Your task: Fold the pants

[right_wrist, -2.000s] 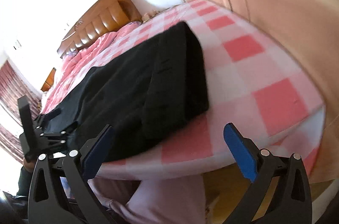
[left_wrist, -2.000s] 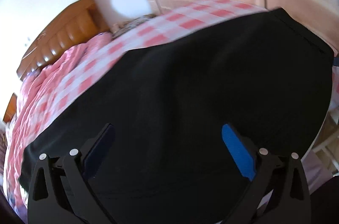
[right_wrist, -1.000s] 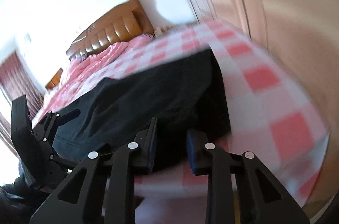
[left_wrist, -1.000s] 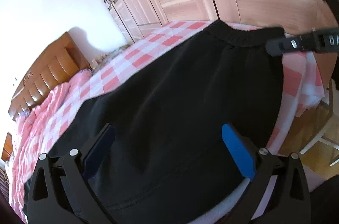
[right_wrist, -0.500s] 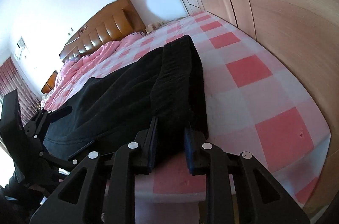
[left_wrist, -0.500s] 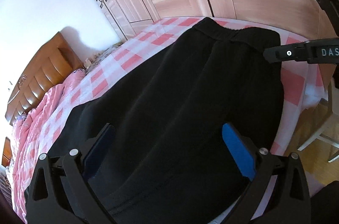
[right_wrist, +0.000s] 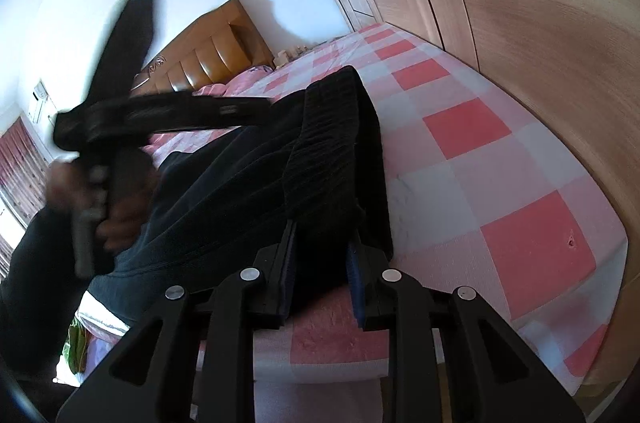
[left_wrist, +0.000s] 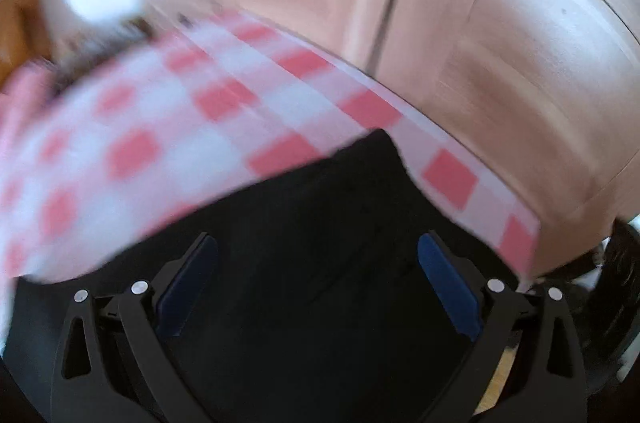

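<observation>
**Two grippers at the waistband end, one clamped and one free**

One pair of black pants [right_wrist: 248, 183] lies across the checked bed [right_wrist: 500, 183], waistband [right_wrist: 328, 127] toward the foot corner nearest the wardrobe [right_wrist: 540, 3] and the legs running off toward the headboard [right_wrist: 216, 55]. The garment appears already doubled lengthwise, which would explain the thick stacked edge at the near corner.

The right hand-held gripper [right_wrist: 320, 271] stands narrow, its blue pads [right_wrist: 354, 279] pressed on the near corner of the waistband end. The cloth fills the gap between the pads. In my judgement this grip is set at the corner so that the whole end can be lifted and carried over without the layers sliding apart.

The left hand-held gripper [left_wrist: 316, 287] stands wide, with nothing between its fingers [left_wrist: 448, 287]. It hangs above the black cloth, pointed downward, with the far corner of the pants [left_wrist: 376, 151] ahead of it. The left wrist view is blurred. The right wrist view shows this tool from outside [right_wrist: 168, 115], raised over the garment in a person's hand [right_wrist: 116, 199].

A likely reason for the open stance is a matching pinch on the opposite corner. The fold itself is not yet made.
</observation>
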Motion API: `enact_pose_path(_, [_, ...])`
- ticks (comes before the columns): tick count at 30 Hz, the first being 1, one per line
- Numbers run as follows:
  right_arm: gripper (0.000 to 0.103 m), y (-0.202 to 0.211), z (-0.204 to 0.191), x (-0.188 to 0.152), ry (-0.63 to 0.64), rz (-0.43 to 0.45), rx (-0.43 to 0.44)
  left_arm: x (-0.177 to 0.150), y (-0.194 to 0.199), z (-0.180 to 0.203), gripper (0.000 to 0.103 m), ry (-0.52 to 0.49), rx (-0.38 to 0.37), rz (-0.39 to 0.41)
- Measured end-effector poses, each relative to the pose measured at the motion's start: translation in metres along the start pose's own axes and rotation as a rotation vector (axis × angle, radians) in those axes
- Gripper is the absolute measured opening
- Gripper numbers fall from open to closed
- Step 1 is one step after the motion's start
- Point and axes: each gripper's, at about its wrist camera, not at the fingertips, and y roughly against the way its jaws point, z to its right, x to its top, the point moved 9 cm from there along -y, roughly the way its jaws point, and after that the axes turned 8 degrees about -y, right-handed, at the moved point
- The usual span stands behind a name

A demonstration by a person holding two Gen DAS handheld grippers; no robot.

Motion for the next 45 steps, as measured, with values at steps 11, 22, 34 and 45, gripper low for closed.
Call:
enact_pose_path(11, [0.023,-0.003,0.007,0.005,-0.055,-0.006,0.029,0.035,-0.064,-0.018,0.102,-0.026,0.157,-0.028])
enact_pose_path(22, [0.093,0.017,0.015,-0.003,-0.138,-0.031,0.037,-0.002,0.113,-0.024,0.101,-0.173,0.617,0.264])
enact_pose_path(34, [0.083,-0.027,-0.022,-0.002,-0.042,-0.138,-0.049,-0.184,0.142,-0.084,0.101,0.048,0.71,0.074])
enact_pose_path(45, [0.073,-0.035,-0.019,-0.001,-0.029,-0.11,-0.169,-0.228,0.152,-0.109,0.101,0.182,0.65,0.095])
